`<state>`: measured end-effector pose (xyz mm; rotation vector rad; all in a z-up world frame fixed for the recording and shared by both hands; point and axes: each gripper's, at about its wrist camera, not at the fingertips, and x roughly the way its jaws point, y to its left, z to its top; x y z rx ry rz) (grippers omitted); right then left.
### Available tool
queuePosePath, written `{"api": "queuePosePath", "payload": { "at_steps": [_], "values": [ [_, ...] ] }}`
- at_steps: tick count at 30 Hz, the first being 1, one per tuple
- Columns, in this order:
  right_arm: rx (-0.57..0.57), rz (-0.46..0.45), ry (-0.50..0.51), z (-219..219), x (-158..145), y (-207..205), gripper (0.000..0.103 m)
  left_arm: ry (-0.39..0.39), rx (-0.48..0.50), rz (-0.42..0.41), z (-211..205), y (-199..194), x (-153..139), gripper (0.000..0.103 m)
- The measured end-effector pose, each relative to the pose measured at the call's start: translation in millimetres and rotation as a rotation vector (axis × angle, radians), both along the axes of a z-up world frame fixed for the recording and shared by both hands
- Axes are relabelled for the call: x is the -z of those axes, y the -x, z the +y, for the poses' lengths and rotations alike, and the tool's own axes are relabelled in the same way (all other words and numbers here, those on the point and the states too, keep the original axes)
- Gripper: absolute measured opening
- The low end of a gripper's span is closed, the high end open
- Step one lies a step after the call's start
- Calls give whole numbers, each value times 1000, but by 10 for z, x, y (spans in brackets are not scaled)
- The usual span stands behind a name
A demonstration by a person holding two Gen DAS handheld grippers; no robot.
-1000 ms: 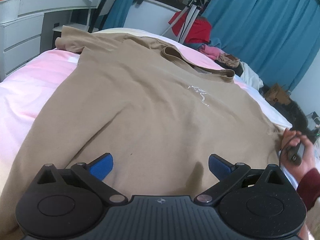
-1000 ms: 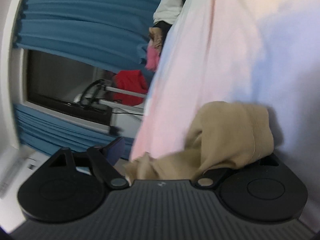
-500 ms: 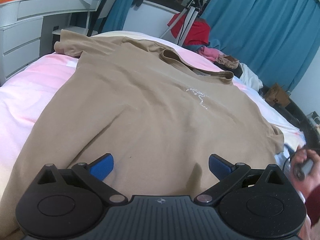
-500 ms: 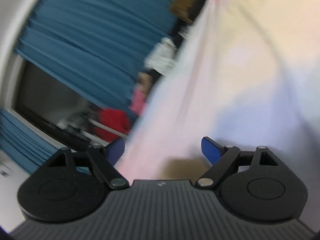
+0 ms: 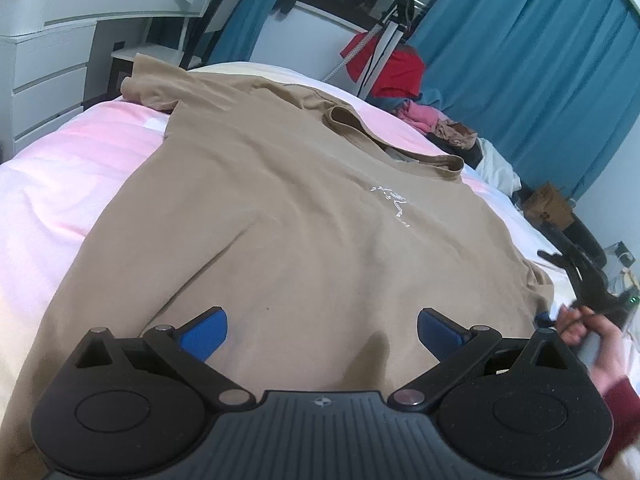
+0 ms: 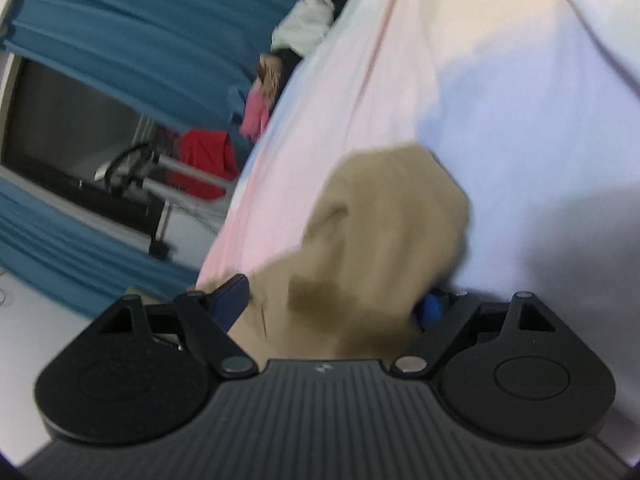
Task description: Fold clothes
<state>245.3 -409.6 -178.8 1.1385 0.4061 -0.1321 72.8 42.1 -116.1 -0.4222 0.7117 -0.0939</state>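
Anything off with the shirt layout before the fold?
Mostly flat, but the far sleeve is bunched at the bed edge, and the near sleeve is crumpled between the right gripper's open jaws. No damage visible.

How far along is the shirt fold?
Early. Done: the tan T-shirt lies spread front-up on the bed, with no fold in the body visible. In hand: the right gripper has a sleeve or edge of the shirt between its open fingers, not yet clamped. The left gripper is open over the hem, holding nothing. Left: every fold.
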Motion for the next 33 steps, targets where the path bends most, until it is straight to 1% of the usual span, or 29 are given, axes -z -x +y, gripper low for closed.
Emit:
{"api": "queuePosePath", "payload": {
  "at_steps": [1, 2, 3, 4, 5, 6, 11, 13, 15, 20, 23, 26, 27, 30, 33],
  "values": [
    [18, -5, 33, 24, -36, -30, 80, 3, -2, 2, 0, -13, 8, 102],
    [29, -3, 80, 60, -95, -54, 72, 6, -5, 5, 0, -28, 16, 102],
    [40, -1, 127, 97, -155, -78, 53, 10, -7, 7, 1, -47, 25, 102],
    [51, 1, 174, 133, -215, -102, 28, 15, -10, 9, 2, -68, 34, 102],
    [63, 3, 221, 169, -275, -126, 14, 21, -12, 11, 2, -91, 41, 102],
    [74, 5, 268, 206, -334, -151, 8, 26, -15, 12, 1, -116, 41, 102],
    [130, 15, 503, 388, -633, -271, 7, 25, -29, -9, 35, -155, -42, 102],
    [137, 14, 593, 531, -744, -311, 7, 5, -37, -25, 54, -134, -123, 102],
    [111, 5, 675, 825, -837, -334, 7, -50, -48, -48, 76, -96, -233, 101],
    [45, -19, 879, 1559, -1070, -391, 7, -223, -53, -110, 167, 27, -488, 101],
    [4, -33, 1001, 2000, -1209, -425, 7, -251, -86, -140, 314, 100, -598, 101],
    [-37, -48, 1123, 2441, -1349, -459, 7, -220, -121, -150, 507, 133, -662, 101],
    [-66, -41, 1149, 2597, -1316, -482, 7, -208, -132, -150, 573, 138, -670, 101],
    [-159, 10, 1194, 3033, -1027, -630, 8, -186, -165, -137, 748, 129, -639, 101],
    [-224, 47, 1168, 3304, -822, -769, 9, -167, -178, -117, 875, 115, -568, 101]
  ]
}}
